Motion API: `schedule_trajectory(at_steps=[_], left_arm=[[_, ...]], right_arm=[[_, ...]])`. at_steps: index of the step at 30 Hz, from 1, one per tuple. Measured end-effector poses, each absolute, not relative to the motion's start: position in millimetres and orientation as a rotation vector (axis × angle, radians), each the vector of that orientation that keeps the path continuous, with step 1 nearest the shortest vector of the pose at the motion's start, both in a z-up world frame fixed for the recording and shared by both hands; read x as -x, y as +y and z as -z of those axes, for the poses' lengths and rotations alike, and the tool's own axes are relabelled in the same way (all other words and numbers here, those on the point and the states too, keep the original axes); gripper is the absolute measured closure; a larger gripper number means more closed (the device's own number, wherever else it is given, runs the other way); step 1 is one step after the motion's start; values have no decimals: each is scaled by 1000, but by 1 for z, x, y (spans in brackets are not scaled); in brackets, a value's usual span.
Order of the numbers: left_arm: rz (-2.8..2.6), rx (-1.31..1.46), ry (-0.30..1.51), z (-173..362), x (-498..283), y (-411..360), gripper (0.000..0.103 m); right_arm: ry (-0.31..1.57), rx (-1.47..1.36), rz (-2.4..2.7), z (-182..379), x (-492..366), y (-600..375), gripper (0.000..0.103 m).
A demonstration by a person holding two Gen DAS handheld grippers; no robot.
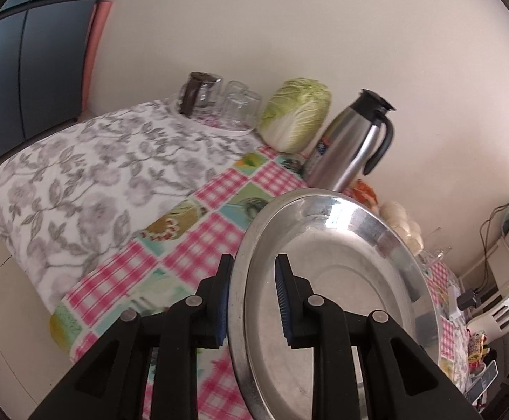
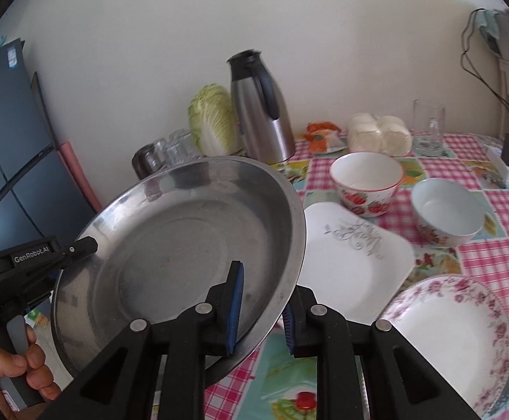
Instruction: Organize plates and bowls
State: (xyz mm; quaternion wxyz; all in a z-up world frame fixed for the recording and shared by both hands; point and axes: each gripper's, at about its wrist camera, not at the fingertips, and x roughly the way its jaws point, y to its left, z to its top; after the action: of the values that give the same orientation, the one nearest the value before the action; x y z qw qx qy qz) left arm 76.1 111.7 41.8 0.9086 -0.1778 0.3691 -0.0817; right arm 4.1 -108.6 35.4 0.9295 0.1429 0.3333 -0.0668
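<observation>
Both grippers are clamping the round stainless-steel plate [image 2: 170, 245] by opposite rims, holding it tilted above the checked-cloth desk [image 2: 482, 262]. Left gripper [image 1: 252, 297] fingers are pinching the near-left rim; right gripper [image 2: 263, 309] fingers are gripping the right rim, one blue pad [image 2: 235, 304] sitting inside the dish. White square plate [image 2: 352, 262] is lying just beside it.

The steel plate [image 2: 184, 245], held tilted above the table, blocks the near-left approach. Right of it the table is crowded: square white plate [image 2: 352, 266], floral plate [image 2: 457, 332], strawberry bowl [image 2: 366, 182] and pale bowl [image 2: 447, 213] lie near one another. Along the wall stand thermos [image 1: 352, 143], cabbage [image 1: 296, 115] and glasses [image 1: 236, 108]. The grey floral cloth [image 1: 96, 175] lies bare.
</observation>
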Motion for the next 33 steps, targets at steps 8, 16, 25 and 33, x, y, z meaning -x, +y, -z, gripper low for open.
schedule_trajectory(at_steps=[8, 16, 25, 33], left_arm=[[268, 323, 722, -74, -76, 58, 79], [346, 290, 716, -87, -72, 11, 78], [407, 261, 732, -86, -72, -31, 78], [447, 223, 754, -77, -75, -62, 77]], right_arm=[[596, -354, 215, -58, 16, -152, 81], [541, -367, 298, -65, 33, -191, 81], [525, -401, 356, -66, 50, -227, 81], [534, -434, 408, -61, 59, -254, 81]])
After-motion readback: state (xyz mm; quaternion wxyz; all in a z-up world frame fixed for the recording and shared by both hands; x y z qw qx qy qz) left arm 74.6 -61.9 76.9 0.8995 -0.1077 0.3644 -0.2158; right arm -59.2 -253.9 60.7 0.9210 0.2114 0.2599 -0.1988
